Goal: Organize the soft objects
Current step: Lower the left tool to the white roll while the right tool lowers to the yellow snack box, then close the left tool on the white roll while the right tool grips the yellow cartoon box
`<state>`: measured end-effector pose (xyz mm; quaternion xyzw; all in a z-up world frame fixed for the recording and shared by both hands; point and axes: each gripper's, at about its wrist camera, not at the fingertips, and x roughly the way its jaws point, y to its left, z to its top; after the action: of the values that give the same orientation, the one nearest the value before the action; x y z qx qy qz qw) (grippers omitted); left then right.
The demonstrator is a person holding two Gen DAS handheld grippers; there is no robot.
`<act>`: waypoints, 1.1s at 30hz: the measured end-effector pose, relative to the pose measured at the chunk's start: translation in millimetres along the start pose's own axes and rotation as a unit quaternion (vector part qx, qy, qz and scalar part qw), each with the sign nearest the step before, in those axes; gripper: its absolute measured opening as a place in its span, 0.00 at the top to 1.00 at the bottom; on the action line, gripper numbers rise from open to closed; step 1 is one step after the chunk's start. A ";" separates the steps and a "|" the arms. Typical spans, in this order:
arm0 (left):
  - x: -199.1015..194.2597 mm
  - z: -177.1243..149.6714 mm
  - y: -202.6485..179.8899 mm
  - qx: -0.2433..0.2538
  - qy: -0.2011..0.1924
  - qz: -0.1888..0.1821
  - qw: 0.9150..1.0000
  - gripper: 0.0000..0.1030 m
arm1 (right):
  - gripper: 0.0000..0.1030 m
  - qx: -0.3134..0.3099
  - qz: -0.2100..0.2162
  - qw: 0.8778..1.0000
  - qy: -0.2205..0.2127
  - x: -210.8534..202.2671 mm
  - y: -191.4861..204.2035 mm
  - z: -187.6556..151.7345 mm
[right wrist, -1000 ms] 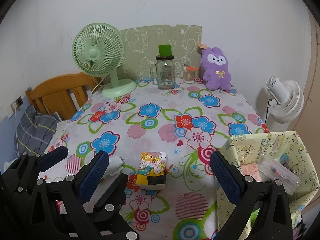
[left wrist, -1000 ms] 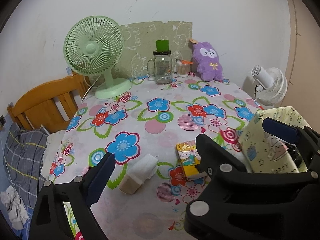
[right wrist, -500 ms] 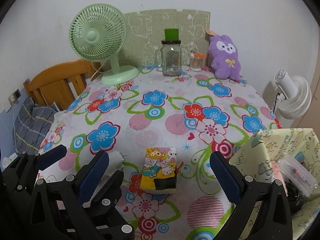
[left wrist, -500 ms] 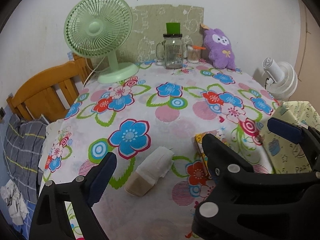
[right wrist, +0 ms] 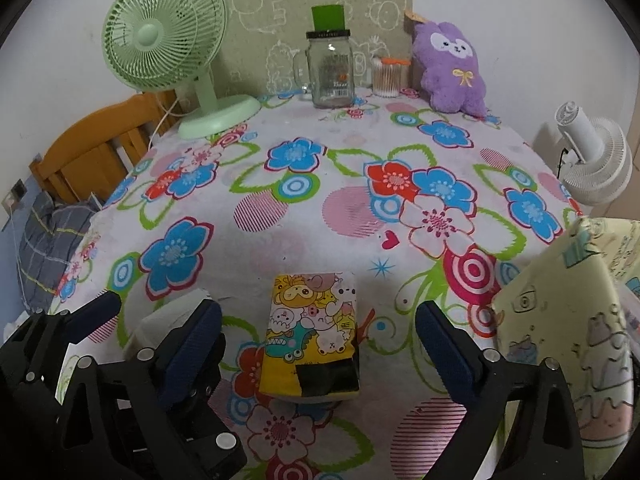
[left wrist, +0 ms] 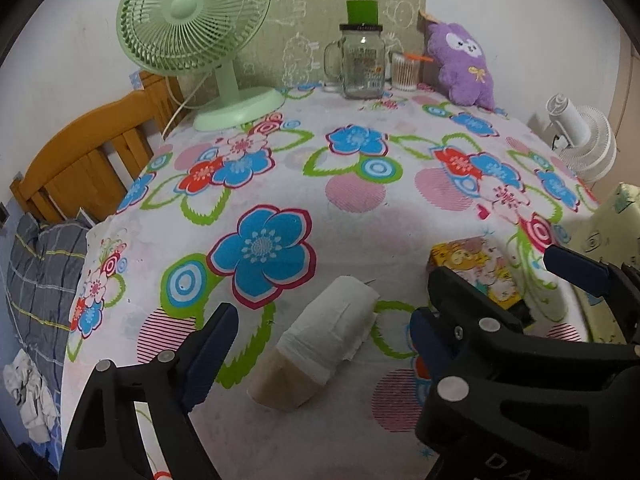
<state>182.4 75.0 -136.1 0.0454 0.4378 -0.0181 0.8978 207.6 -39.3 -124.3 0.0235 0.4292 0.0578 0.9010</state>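
Note:
A white tissue roll on a tan core lies on the flowered tablecloth, between the open fingers of my left gripper, which is low over it. A yellow cartoon tissue pack lies between the open fingers of my right gripper; it also shows in the left wrist view. A purple plush toy sits at the far edge of the table. A pale yellow cartoon-print bag stands at the right.
A green desk fan, a glass mug jar and a cotton-swab cup stand at the back. A wooden chair with grey plaid cloth is at the left. A white fan stands beyond the right edge.
Both grippers have moved forward and lower toward the table. The tissue roll and the tissue pack now sit larger and centred between the open fingers.

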 end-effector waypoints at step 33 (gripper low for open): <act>8.2 -9.4 -10.2 0.017 0.026 -0.055 0.998 0.78 | 0.50 -0.002 0.013 0.999 0.050 20.9 2.6 -7.0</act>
<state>179.3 65.8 -149.0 0.0367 0.4621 -0.0741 0.8830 215.1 -34.2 -144.6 0.0244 0.4733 0.0717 0.8776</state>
